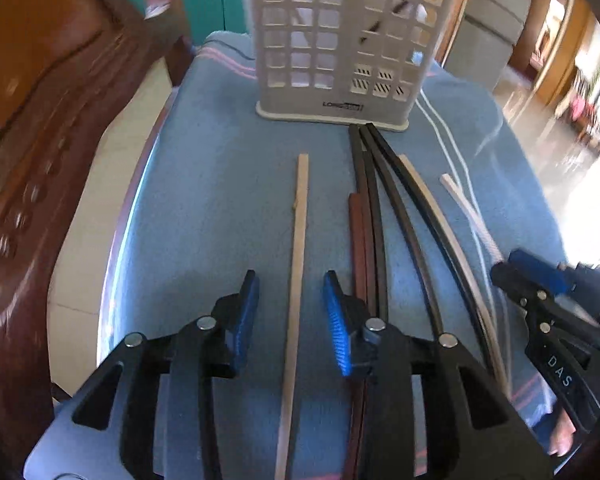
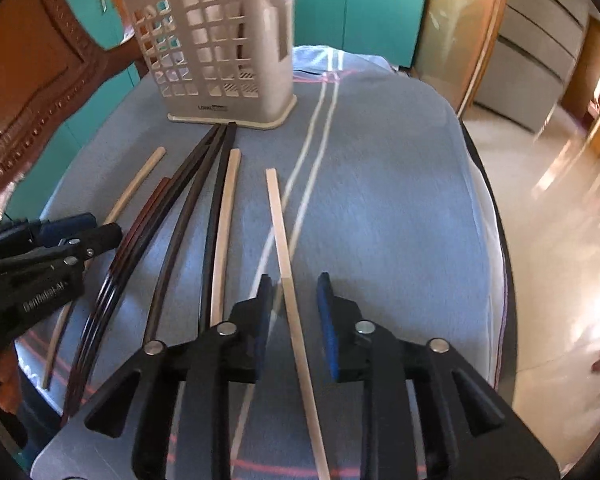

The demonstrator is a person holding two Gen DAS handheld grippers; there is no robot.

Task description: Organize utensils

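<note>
I see a blue-grey cloth (image 1: 220,184) covering the round table, with pink stripes (image 1: 224,60) near its far edge and a pair of pale lines (image 2: 316,132) running lengthwise across it. To my left stands carved reddish-brown wooden furniture (image 1: 48,128), motion-blurred in the left wrist view. Behind the table are teal cabinet doors (image 2: 360,4). On the right I see grey drawer fronts (image 2: 540,44), a wooden door frame (image 1: 556,36), and a glossy cream tiled floor (image 2: 548,216) catching bright light.
</note>
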